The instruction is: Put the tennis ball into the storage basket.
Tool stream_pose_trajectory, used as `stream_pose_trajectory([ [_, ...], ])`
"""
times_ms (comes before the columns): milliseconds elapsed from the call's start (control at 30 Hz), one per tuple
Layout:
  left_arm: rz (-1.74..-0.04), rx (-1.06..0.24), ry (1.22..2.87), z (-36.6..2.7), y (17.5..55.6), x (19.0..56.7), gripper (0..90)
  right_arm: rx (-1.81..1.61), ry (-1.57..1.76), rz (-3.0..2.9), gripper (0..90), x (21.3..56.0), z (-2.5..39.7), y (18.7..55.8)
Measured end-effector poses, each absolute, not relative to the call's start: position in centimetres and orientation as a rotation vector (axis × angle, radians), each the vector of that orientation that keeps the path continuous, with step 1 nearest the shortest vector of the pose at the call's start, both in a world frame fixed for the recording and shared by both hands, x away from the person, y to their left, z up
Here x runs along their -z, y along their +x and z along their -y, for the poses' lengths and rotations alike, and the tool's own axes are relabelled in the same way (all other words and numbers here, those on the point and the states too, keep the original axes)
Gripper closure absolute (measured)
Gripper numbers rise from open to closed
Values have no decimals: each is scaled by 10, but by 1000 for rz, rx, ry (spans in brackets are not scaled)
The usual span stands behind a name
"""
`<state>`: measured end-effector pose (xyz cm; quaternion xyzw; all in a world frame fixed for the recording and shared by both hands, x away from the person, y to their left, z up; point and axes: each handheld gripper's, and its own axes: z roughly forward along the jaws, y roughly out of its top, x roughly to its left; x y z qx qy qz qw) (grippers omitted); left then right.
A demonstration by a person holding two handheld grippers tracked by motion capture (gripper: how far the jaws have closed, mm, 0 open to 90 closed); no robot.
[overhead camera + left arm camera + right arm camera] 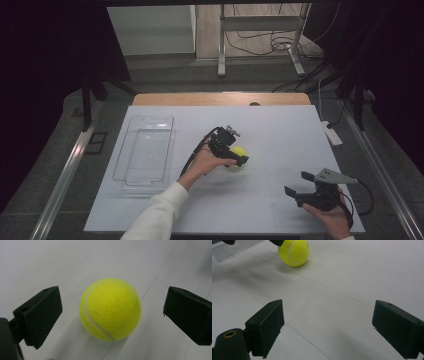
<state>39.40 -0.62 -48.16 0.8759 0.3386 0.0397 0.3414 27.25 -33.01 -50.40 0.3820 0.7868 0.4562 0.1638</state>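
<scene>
A yellow tennis ball [239, 152] lies on the white table sheet near the middle. My left gripper [235, 155] hangs over it, open, with one jaw on each side and a gap to the ball [110, 309] on both. The left gripper [111, 317] holds nothing. My right gripper [299, 183] rests low at the front right, open and empty. In the right gripper view the ball [293, 252] sits far off at the top left, and the right gripper [328, 327] has bare sheet between its jaws.
A clear plastic tray [145, 150] lies on the left side of the white sheet [280, 130]. The wooden table edge [215, 98] runs along the back. A white power strip [331, 133] sits at the right edge. Cables and stand legs are on the floor beyond.
</scene>
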Motion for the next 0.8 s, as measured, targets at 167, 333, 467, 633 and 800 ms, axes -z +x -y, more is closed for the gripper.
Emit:
stream_pose_trajectory([
  [167, -883, -109, 2291, 9, 394, 485, 31, -1303, 1089, -2243, 106, 504, 330, 273],
  [333, -892, -104, 2295, 10, 396, 487, 34, -1302, 1088, -2243, 106, 504, 330, 273],
  [467, -904, -96, 2297, 11, 398, 490, 42, -1303, 1089, -2243, 106, 504, 330, 272],
  [633, -899, -89, 2305, 12, 399, 491, 65, -1302, 1089, -2243, 106, 504, 330, 272],
  [800, -888, -77, 2314, 14, 398, 493, 110, -1301, 1088, -2243, 106, 504, 330, 272],
])
